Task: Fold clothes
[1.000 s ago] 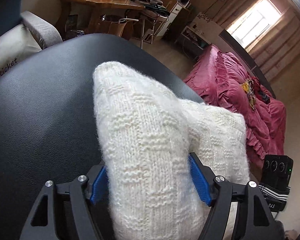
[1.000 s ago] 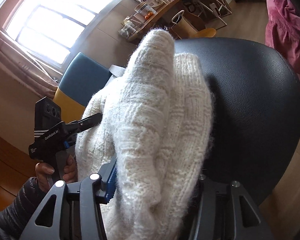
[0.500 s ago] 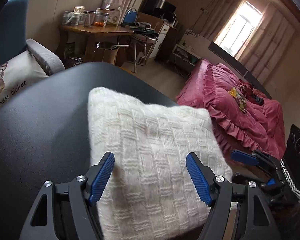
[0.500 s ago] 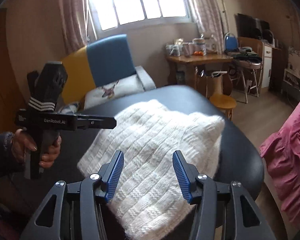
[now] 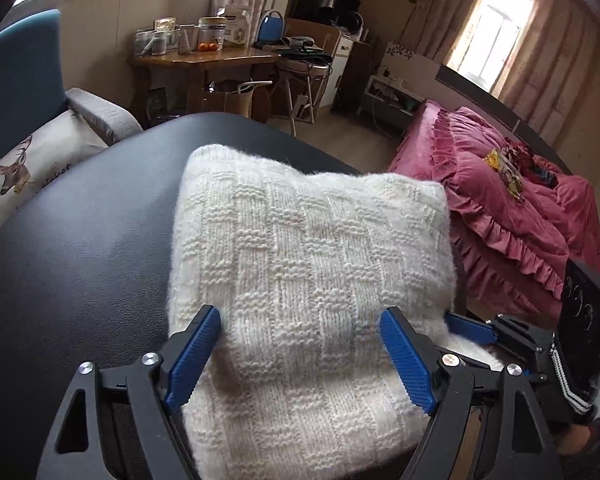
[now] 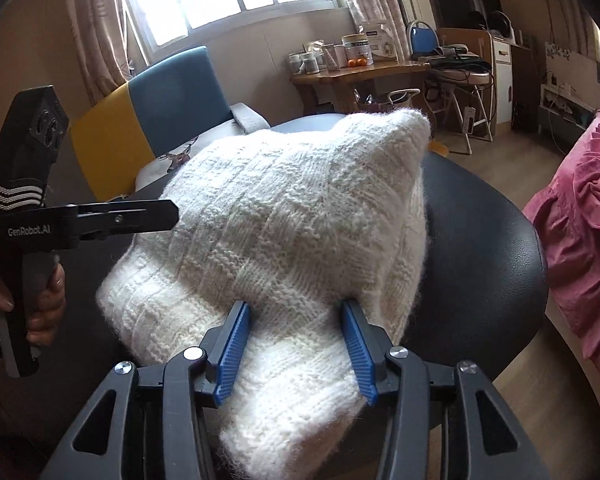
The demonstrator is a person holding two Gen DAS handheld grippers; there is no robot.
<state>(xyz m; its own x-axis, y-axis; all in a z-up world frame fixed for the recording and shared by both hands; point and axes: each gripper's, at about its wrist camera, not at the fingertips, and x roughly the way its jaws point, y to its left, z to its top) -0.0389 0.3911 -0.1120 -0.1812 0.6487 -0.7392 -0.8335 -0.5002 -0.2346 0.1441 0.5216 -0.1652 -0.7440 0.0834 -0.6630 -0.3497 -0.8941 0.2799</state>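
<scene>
Sweater (image 5: 308,280), fuzzy cream basket-weave knit, folded square on pebbled black table (image 5: 84,248).

Pink ruffled bedspread (image 5: 512,216), wooden desk (image 5: 204,60), deer cushion (image 5: 24,172), blue-yellow armchair (image 6: 148,112)

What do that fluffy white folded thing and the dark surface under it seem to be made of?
The white sweater looks like thick knitted wool or a wool-like yarn: a basket-weave stitch pattern with a fuzzy halo along its edges. The black surface looks like leather or imitation leather: fine pebbled grain and a soft sheen; which one cannot be told.
</scene>
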